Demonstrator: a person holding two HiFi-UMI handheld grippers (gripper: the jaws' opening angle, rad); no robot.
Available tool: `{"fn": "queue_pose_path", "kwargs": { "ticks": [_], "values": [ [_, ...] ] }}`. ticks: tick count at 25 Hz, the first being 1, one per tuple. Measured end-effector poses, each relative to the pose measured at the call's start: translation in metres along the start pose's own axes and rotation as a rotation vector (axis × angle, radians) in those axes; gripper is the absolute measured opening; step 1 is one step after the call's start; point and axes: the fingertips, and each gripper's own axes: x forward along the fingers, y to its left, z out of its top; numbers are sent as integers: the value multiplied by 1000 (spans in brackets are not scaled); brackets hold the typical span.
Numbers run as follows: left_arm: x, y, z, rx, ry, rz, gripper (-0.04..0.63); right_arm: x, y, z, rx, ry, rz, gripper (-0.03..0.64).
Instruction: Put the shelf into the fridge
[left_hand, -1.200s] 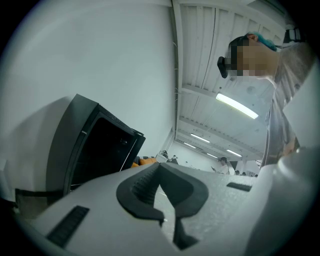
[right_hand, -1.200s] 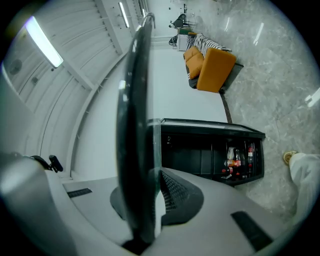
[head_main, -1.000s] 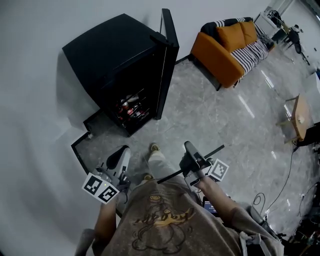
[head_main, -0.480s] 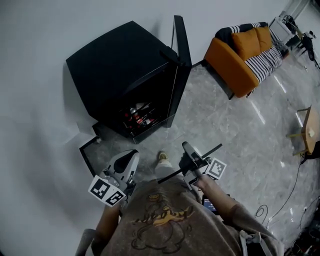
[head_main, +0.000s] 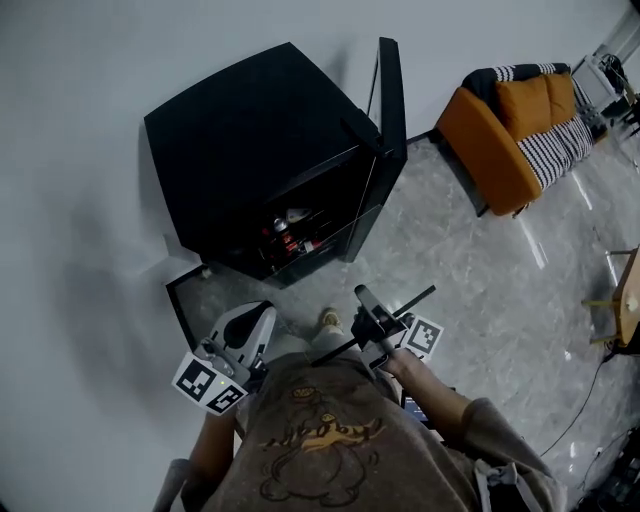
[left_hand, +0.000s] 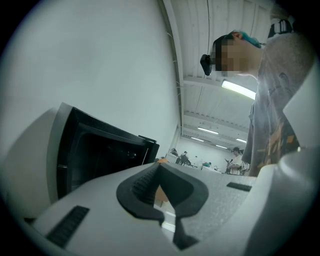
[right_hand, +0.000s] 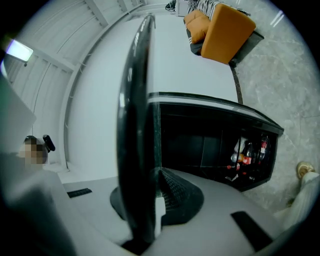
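The black fridge (head_main: 260, 140) stands against the white wall with its door (head_main: 388, 130) swung open to the right. Bottles (head_main: 290, 235) sit low inside it. The shelf (head_main: 415, 300) is a thin dark pane seen edge-on, and my right gripper (head_main: 368, 312) is shut on it in front of my body. In the right gripper view the shelf (right_hand: 135, 125) rises upright between the jaws, with the fridge's open cavity (right_hand: 210, 145) just beyond. My left gripper (head_main: 258, 318) hangs shut and empty at the lower left, its fingertips (left_hand: 150, 182) touching.
A dark-framed panel (head_main: 183, 298) lies on the floor left of the fridge, by the wall. An orange sofa (head_main: 500, 130) with a striped blanket stands at the right. My shoe (head_main: 328, 320) is on the grey marble floor between the grippers. Cables (head_main: 590, 400) trail at the lower right.
The fridge has come closer and slid right and down in the head view as I step toward it. The right gripper keeps its hold on the shelf; the left stays shut.
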Motion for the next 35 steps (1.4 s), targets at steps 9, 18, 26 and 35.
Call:
{"fn": "queue_pose_path", "kwargs": {
  "ticks": [9, 18, 26, 35],
  "values": [
    [0, 14, -2, 3, 34, -10, 6, 22, -31, -4, 23, 12, -21, 26],
    [11, 21, -9, 2, 41, -23, 6, 33, -65, -6, 57, 0, -50, 26],
    [13, 17, -18, -12, 68, -23, 6, 41, -92, -10, 58, 9, -53, 26],
    [16, 11, -26, -21, 82, -20, 6, 51, -123, -17, 64, 21, -55, 26]
  ]
}}
